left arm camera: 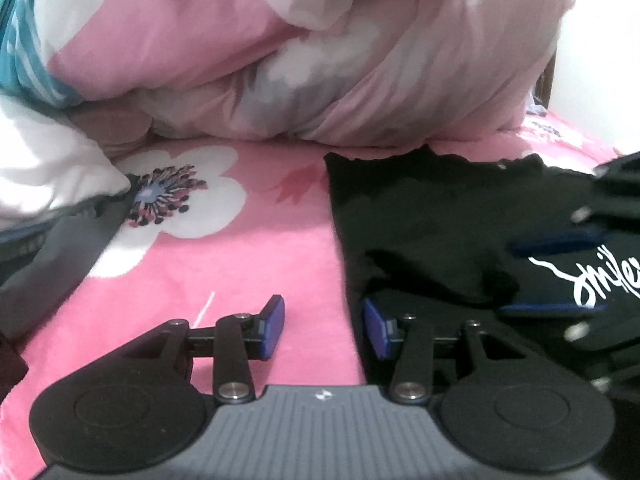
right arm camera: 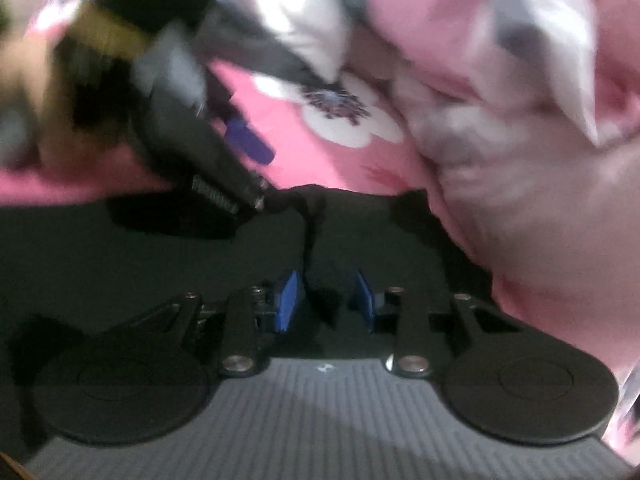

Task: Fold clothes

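Garment: we see the black cotton T-shirt with white script print (left arm camera: 460, 220) on the pink floral bedsheet (left arm camera: 248, 264), partly folded, edges uneven
Left hand-held gripper (left arm camera: 323, 330): spread, straddling its edge
Right hand-held gripper (right arm camera: 326, 300): spread around a raised fold
Left: we judge more folding

T-shirt (left arm camera: 420, 220) on bedsheet (left arm camera: 248, 272), quilt (left arm camera: 320, 60) behind (pillow (left arm camera: 44, 168) left)
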A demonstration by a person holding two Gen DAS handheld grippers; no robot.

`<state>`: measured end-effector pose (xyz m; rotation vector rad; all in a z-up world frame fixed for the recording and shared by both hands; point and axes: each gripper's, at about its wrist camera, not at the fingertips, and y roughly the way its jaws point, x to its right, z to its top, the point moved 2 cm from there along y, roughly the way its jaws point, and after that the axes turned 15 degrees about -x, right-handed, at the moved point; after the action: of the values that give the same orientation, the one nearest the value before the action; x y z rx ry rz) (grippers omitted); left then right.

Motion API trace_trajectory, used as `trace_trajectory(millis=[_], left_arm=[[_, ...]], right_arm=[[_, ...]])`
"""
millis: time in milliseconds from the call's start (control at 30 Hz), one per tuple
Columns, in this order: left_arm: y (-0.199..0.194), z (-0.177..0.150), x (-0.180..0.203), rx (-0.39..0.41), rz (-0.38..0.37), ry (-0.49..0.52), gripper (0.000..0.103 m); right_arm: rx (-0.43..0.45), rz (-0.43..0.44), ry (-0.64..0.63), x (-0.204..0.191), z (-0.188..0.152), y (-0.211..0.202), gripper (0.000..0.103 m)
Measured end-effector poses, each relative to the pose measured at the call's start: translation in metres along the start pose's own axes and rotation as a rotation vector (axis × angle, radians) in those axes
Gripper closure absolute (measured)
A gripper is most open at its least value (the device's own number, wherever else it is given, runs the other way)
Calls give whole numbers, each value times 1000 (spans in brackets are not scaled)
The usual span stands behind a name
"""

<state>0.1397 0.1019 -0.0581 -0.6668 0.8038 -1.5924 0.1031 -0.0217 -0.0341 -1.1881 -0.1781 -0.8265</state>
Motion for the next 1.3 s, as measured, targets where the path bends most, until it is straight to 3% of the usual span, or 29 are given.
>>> trace_trajectory(millis=[100, 167, 600, 767, 867, 933, 1067, 1167, 1300], left_arm=[[1, 1, -3, -5, -10, -13, 57], [2, 1, -4, -7, -12, -16, 57], [4, 1, -2, -9, -1, -5, 57], [-2, 3, -4, -18, 3, -8, 54], [-12, 4, -9, -12, 0, -13, 53], [-19, 4, -12, 3, -16, -7, 48], [-26, 6, -10, 41, -127, 12, 46], [-19, 12, -9, 37, -154, -5, 45], [3, 19, -16, -26, -145, -80, 45]], right_arm=[[15, -25, -48, -6, 2, 6, 76], [26, -34, -45, -3, -2, 4, 101], [5, -79, 13, -6, -30, 11, 98], [-5, 19, 87, 8, -38, -9, 89], [-6, 98, 236, 36, -48, -19, 82], [-3, 164, 410, 66, -55, -17, 78], [-19, 351, 784, 127, -71, 10, 72], [-35, 434, 1007, 160, -78, 39, 72], [-30, 514, 1164, 179, -81, 70, 72]])
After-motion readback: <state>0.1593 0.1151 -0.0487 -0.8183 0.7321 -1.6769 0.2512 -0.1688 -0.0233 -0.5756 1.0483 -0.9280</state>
